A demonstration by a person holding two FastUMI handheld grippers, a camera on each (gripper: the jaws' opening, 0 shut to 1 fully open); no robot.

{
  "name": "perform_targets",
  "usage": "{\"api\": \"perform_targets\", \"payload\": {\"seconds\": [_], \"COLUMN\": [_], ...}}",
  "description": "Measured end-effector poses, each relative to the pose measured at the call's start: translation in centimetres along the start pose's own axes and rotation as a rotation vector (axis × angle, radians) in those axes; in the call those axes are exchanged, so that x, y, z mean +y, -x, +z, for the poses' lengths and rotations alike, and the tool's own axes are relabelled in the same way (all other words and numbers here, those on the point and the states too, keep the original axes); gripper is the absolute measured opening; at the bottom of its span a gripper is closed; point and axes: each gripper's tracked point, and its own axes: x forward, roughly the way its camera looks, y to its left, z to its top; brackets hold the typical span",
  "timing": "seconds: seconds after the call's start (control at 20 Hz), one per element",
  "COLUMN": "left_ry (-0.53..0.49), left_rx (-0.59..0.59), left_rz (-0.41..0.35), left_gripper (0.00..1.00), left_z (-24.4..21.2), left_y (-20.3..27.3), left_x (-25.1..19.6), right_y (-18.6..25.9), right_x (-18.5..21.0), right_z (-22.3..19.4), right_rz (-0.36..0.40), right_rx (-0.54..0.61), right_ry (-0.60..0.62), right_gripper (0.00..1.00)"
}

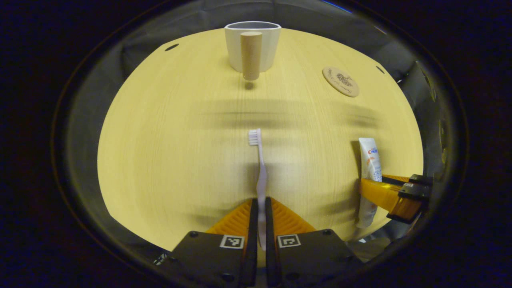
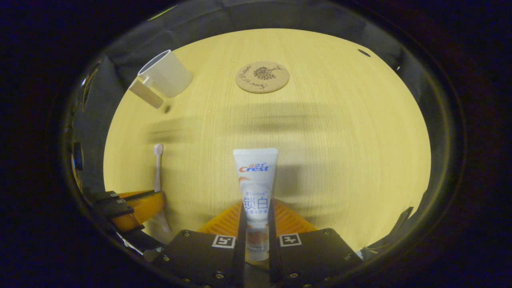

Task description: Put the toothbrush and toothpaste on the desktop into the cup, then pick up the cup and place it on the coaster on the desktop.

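both grippers grip: toothbrush (image 1: pixel 261 168) and toothpaste (image 2: pixel 256 188) point toward cup (image 1: pixel 253 44).

Mid-worktop (image 1: pixel 180 132): bare wood stretches between both tongs and the far edge.
Far obstacles: cup (image 1: pixel 253 46) upright, handle facing near; coaster (image 1: pixel 340 81) lies flat, well apart.
Cup-coaster gap: open worktop.

Left gripper view: left claw (image 1: pixel 259 216) clamped on toothbrush (image 1: pixel 260 172) handle, bristle head pointing toward far edge of desk (image 1: pixel 160 160). Cup (image 1: pixel 253 44) upright near far edge, handle facing camera. Coaster (image 1: pixel 340 81) toward far right edge. Right claw (image 1: pixel 370 192) grips toothpaste (image 1: pixel 369 160) near right edge.
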Motion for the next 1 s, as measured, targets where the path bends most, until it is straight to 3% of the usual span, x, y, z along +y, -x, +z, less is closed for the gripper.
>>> {"api": "perform_targets", "payload": {"seconds": [0.15, 0.2, 0.6, 1.0], "left_ry": [-0.007, -0.008, 0.010, 0.027], "left_rx": [-0.015, -0.015, -0.103, -0.342], "left_rz": [-0.011, -0.017, -0.089, -0.171], "left_gripper": [0.12, 0.12, 0.09, 0.09], "left_z": [0.0, -0.1, 0.5, 3.0], "left_y": [0.3, 0.2, 1.0, 6.4], "left_x": [0.0, -0.1, -0.3, -1.4], "right_y": [-0.2, -0.1, 1.5, 5.0], "right_x": [0.2, 0.4, 1.1, 2.4], "right_z": [0.0, 0.1, 0.7, 4.2], "right_rz": [0.032, 0.045, 0.096, 0.154], "right_rx": [-0.016, -0.015, -0.110, -0.282], "right_ry": [-0.028, -0.033, 0.010, 0.036], "right_gripper": [0.25, 0.20, 0.20, 0.20]}}
